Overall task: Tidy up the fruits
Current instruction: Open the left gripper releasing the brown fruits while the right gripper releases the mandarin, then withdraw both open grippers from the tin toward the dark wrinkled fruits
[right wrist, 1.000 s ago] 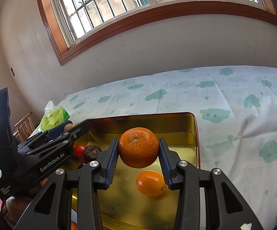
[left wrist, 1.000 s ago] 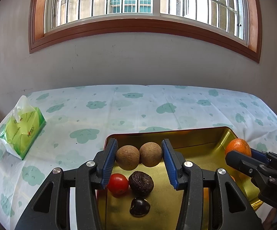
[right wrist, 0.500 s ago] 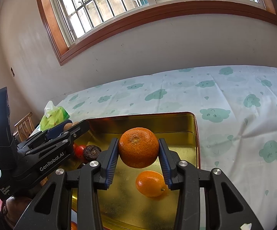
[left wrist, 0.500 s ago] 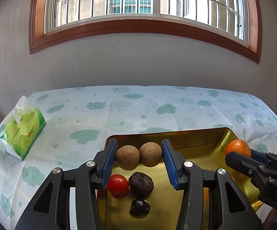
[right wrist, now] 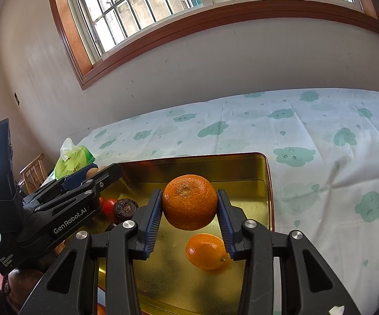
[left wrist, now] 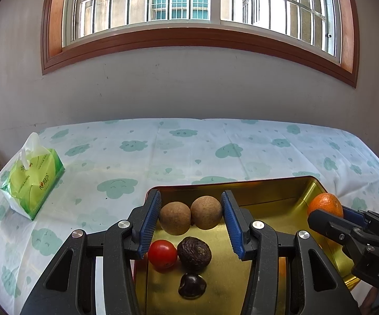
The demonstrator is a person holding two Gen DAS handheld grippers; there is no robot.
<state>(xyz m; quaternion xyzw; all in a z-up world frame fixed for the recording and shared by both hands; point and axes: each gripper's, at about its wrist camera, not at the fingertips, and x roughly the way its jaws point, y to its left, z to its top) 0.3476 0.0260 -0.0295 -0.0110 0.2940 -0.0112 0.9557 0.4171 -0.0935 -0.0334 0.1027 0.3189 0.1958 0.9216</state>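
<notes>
Surface: table under cloud-print cloth [left wrist: 189, 152], window behind.
Tray: gold tin tray [right wrist: 242, 165] on cloth.
Right gripper [right wrist: 189, 210]: jaws clamped on big orange [right wrist: 189, 202], held above tray floor.
Small orange [right wrist: 206, 250]: lay in tray, below the held one.
Left gripper [left wrist: 190, 216]: jaws pinched 2 brown round fruits [left wrist: 190, 216] side by side, over tray.
Tray, left part: red tomato [left wrist: 162, 254], wrinkled dark fruit [left wrist: 194, 253], small dark fruit [left wrist: 192, 286].
Outside: green tissue pack [left wrist: 32, 183], far left on cloth.
</notes>
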